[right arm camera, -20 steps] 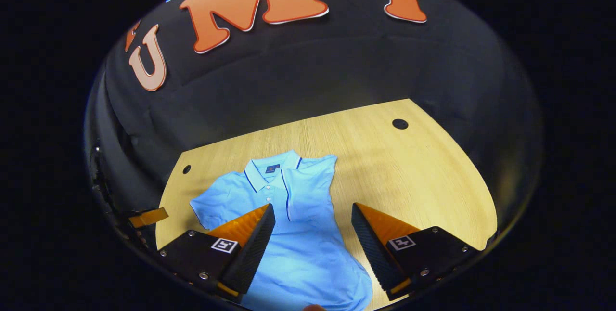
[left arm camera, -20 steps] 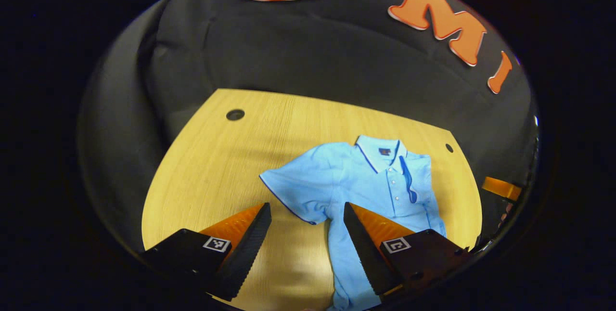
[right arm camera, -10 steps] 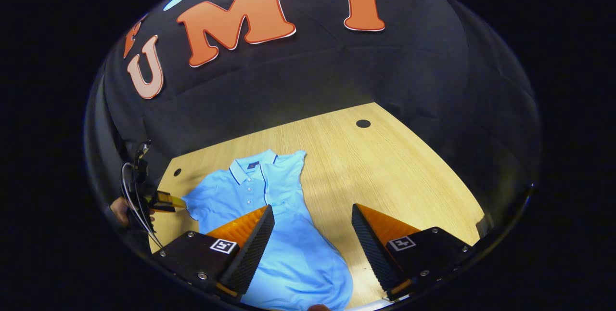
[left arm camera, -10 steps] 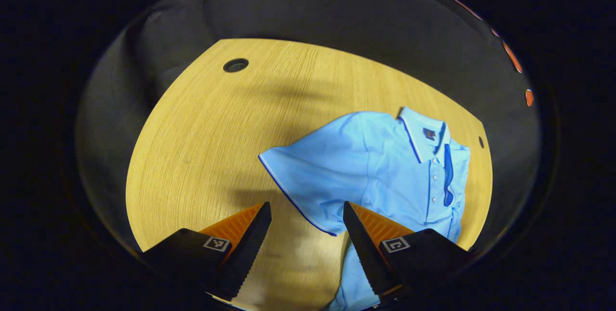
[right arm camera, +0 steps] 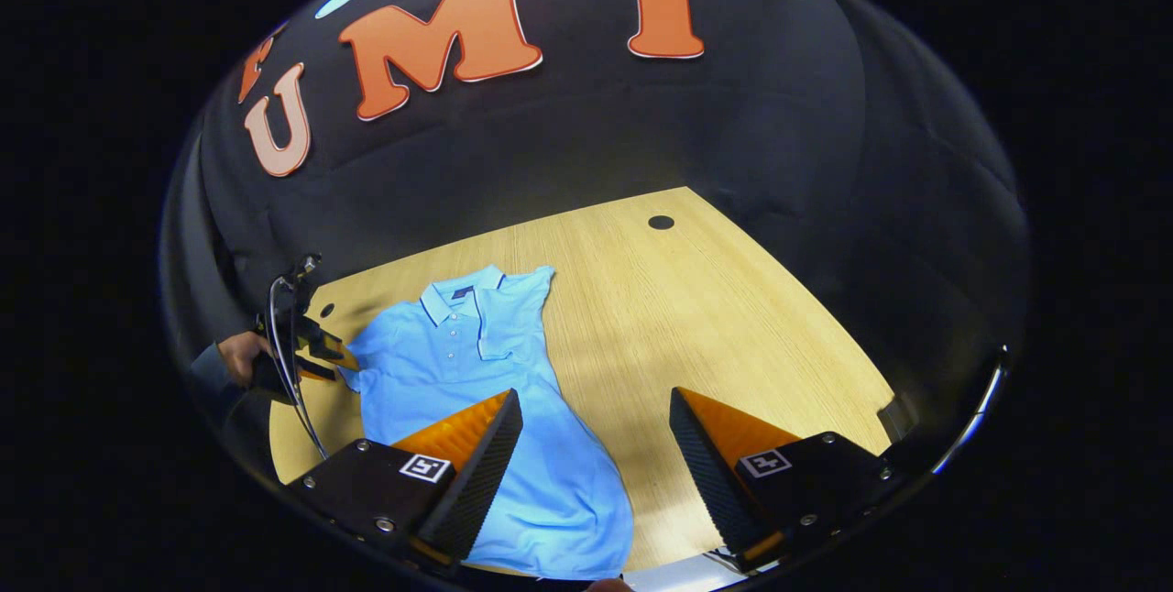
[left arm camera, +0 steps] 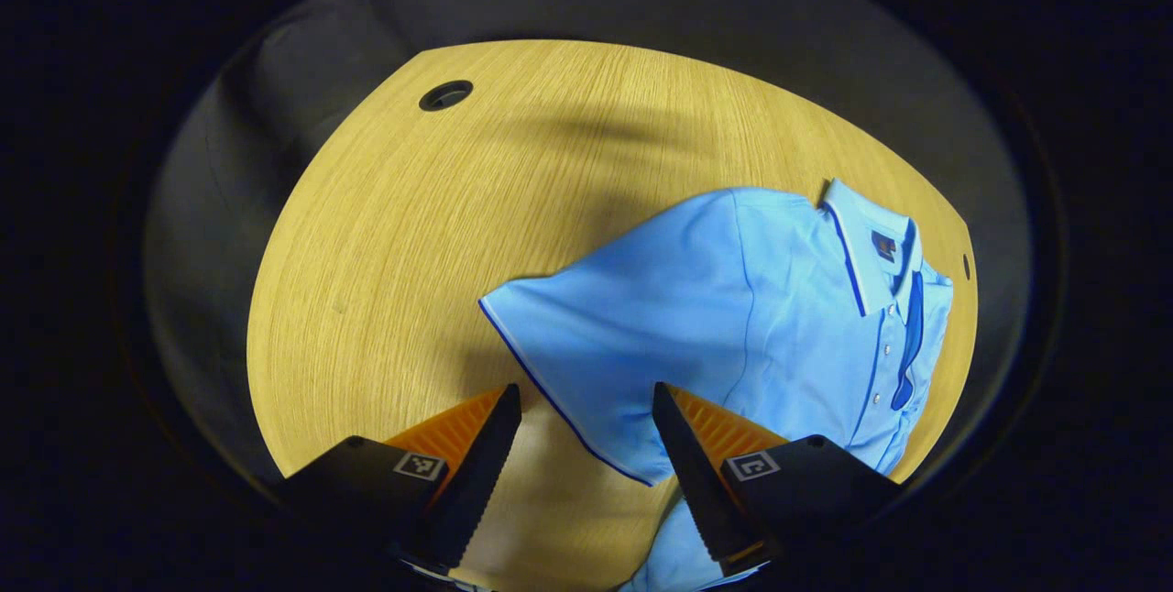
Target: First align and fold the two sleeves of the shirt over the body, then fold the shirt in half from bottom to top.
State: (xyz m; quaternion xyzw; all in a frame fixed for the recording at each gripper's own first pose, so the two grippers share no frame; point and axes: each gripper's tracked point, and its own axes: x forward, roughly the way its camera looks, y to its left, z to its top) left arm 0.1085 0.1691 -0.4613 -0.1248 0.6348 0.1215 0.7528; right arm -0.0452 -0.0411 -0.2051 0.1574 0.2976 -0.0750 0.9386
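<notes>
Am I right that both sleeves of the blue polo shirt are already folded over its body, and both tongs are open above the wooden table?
Not quite: only one sleeve is folded in. In the left gripper view, the other sleeve of the shirt lies spread out flat on the table, just ahead of the open left tongs. The right tongs are open too.

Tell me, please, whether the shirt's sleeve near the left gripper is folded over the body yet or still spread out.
Spread. The sleeve lies flat on the table, pointing away from the shirt body.

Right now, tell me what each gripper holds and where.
Nothing. The left gripper, jaws open, hangs over the polo shirt's sleeve hem; the right gripper is open too.
</notes>
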